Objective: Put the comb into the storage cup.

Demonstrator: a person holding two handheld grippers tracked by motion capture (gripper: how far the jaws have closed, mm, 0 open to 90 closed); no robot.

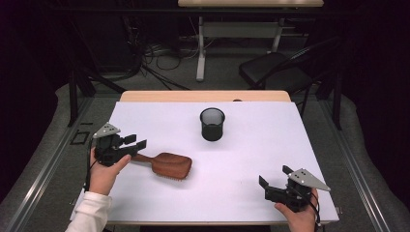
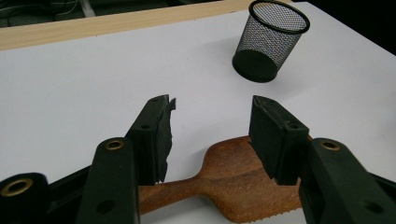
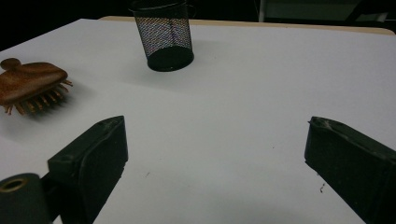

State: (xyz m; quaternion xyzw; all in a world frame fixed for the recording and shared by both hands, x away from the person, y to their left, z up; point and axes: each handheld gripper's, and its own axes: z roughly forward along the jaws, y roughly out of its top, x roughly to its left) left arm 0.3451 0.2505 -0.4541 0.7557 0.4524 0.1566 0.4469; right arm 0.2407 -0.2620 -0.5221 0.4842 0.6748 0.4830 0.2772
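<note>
A brown wooden hairbrush (image 1: 169, 165) lies bristles down on the white table top (image 1: 251, 145), left of centre, its handle pointing left. My left gripper (image 1: 138, 141) hovers over the handle end. In the left gripper view its jaws stand apart around the brush's neck (image 2: 233, 172), with the left gripper (image 2: 212, 109) not pressing on the wood. A black mesh cup (image 1: 212, 124) stands upright farther back, near the middle. My right gripper (image 1: 274, 175) rests at the front right, wide open, nothing between its fingers; the right gripper view shows the right gripper (image 3: 217, 123), the brush (image 3: 28, 81) and the cup (image 3: 163, 35).
The white sheet covers a wooden table whose far edge (image 1: 203, 95) shows behind the cup (image 2: 271, 42). Beyond the table stand a black chair (image 1: 270, 67) and another table's legs. Bare white surface lies between the brush and my right gripper.
</note>
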